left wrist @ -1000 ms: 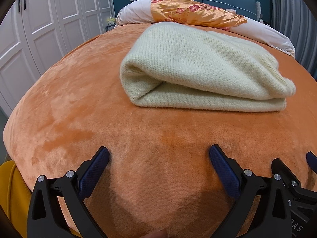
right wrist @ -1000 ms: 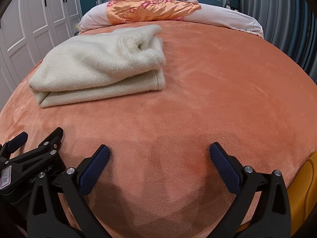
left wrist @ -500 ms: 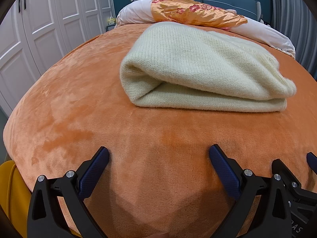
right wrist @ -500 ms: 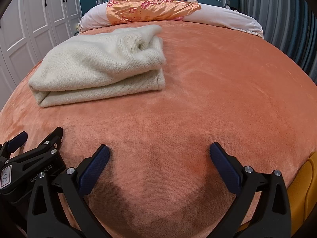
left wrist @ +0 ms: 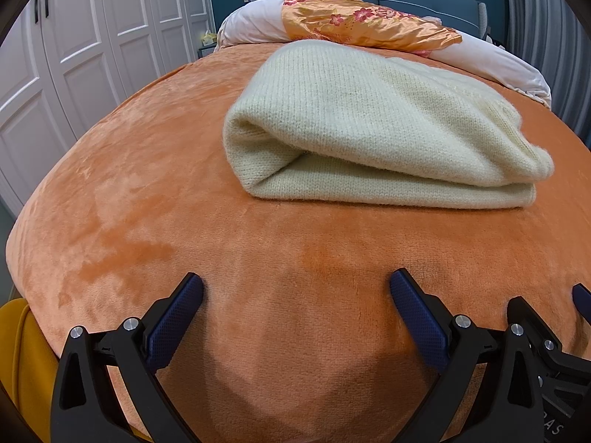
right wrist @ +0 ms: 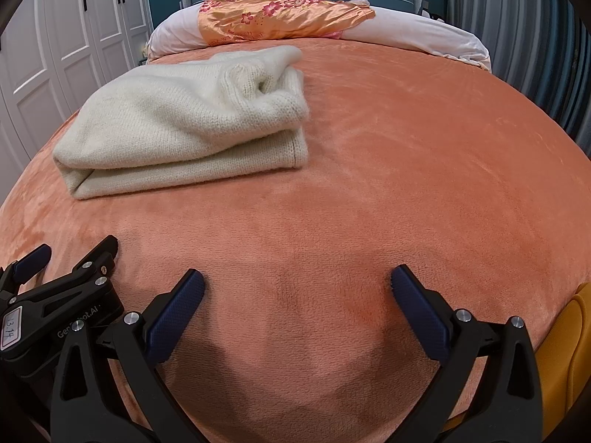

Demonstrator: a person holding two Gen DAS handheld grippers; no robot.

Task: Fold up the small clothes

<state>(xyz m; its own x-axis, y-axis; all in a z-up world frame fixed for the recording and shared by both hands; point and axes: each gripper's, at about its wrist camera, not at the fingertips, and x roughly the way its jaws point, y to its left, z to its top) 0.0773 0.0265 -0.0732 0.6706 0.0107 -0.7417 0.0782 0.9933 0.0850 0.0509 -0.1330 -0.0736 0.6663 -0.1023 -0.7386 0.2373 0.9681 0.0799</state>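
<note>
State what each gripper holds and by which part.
Nothing: left gripper and right gripper are open, apart from the folded cream sweater.

Ahead of your left gripper [left wrist: 295,295] only the folded sweater [left wrist: 376,129] blocks the blanket [left wrist: 147,184]. Your right gripper [right wrist: 297,284] has bare blanket ahead (pillows [right wrist: 417,33] far back).

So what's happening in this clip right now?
A person holds tongs in each hand over a bed with an orange blanket. A cream knit sweater lies folded in a thick stack on it, nothing gripping it. The left tongs and right tongs are both open and empty, side by side at the near edge, short of the sweater. A floral satin pillow lies at the headboard end. The fold looks done.
</note>
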